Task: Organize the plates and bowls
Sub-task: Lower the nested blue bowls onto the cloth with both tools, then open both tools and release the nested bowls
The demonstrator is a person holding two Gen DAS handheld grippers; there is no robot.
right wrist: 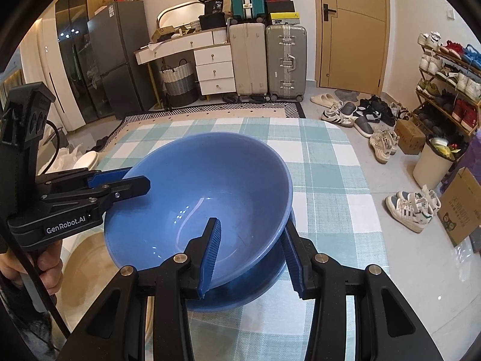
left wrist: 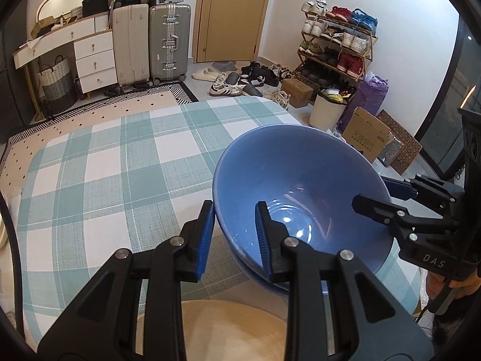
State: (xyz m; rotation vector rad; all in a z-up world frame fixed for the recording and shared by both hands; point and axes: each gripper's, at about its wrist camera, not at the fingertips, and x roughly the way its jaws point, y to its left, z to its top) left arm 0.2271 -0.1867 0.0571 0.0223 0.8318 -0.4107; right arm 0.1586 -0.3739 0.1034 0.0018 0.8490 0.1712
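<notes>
Both grippers are clamped on the rim of one blue bowl (left wrist: 300, 186): the left gripper (left wrist: 233, 237) pinches the near-left edge, one blue pad outside the wall and one inside, while the right gripper (right wrist: 254, 255) pinches the opposite edge the same way. The bowl is held tilted, directly over a second blue bowl (right wrist: 240, 294) whose rim shows beneath it; whether the two touch cannot be told. The lower bowl rests on a table (left wrist: 105, 165) covered with a teal-and-white checked cloth. At the table's near edge a round wooden seat (left wrist: 210, 328) is seen. Beyond the table a patterned rug (right wrist: 240, 111) is laid on the pale floor, with loose shoes (right wrist: 354, 114) scattered to the right of it. Against the far wall two upright suitcases (right wrist: 267, 63) are stood beside a white drawer unit (right wrist: 215, 69), and a wooden door (right wrist: 351, 27) is shut. A loaded shoe rack (left wrist: 336, 48) and a white bin (left wrist: 327, 111) are placed along the right wall.
</notes>
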